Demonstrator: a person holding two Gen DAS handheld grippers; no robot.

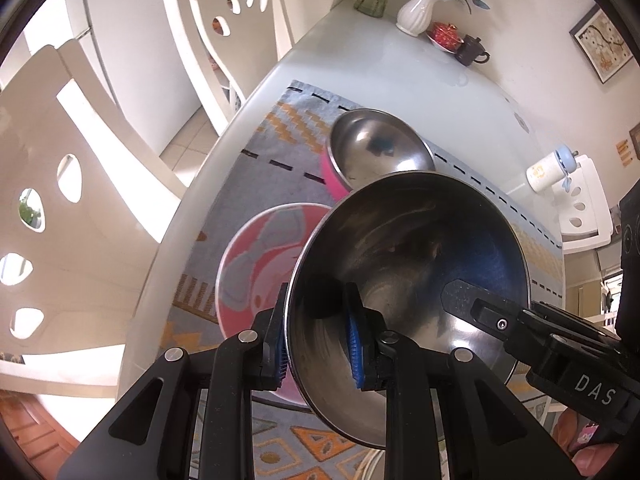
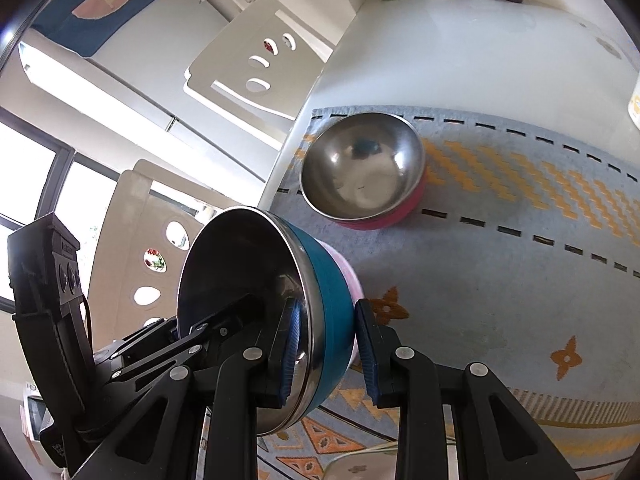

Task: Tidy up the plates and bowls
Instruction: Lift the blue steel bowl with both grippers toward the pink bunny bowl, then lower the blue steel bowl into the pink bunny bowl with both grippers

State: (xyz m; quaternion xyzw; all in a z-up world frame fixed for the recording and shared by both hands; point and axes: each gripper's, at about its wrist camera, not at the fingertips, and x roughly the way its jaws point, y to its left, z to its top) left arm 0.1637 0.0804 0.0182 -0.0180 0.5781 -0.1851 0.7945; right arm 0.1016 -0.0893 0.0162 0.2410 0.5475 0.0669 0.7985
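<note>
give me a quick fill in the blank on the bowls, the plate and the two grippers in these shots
1. Both grippers, left gripper and right gripper, are clamped on the rim of the same ____ bowl.
2. The other steel bowl, resting on the mat, has a ____ outside.
3. Under the lifted bowl lies a pink and grey ____.
4. The white vase holds ____ and white flowers.

Missing words: blue; pink; plate; blue
</note>
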